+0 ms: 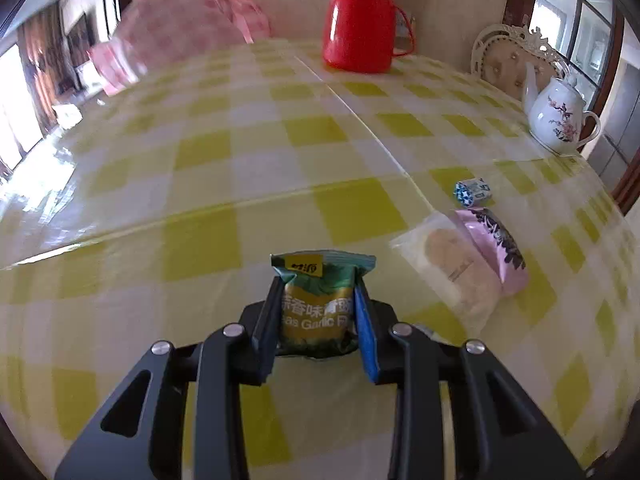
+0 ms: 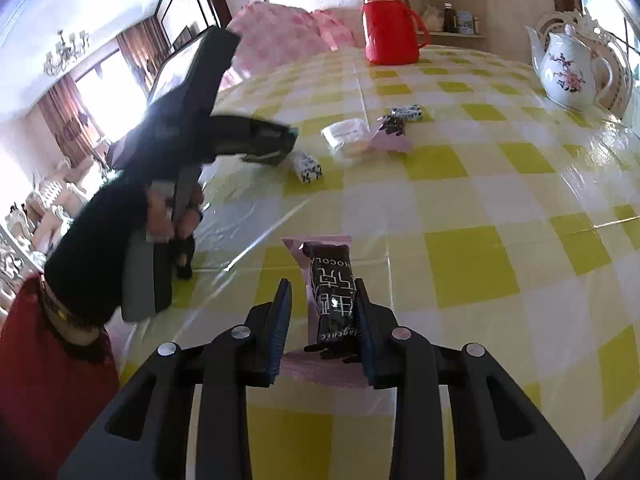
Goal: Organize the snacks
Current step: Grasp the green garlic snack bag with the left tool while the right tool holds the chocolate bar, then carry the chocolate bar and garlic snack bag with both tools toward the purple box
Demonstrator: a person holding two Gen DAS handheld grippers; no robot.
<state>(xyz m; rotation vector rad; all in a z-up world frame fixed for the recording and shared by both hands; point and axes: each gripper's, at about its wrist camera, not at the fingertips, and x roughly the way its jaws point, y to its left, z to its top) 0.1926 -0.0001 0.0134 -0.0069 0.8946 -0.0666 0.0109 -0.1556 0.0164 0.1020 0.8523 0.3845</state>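
Left gripper (image 1: pixel 316 312) pinched green pea packet (image 1: pixel 318 304) mid-body, above table (image 1: pixel 200 184). I judged it light, crinkly, slippery. Right gripper (image 2: pixel 322 316) spread around chocolate bar (image 2: pixel 332 300); I'd grip its middle gently.

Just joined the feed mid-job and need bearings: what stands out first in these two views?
The left tongs grip a green garlic-flavour snack packet over the yellow-checked tablecloth. The right tongs straddle a dark brown chocolate bar wrapper. A glossy red thermos jug stands at the far edge, a white floral porcelain teapot to its right.
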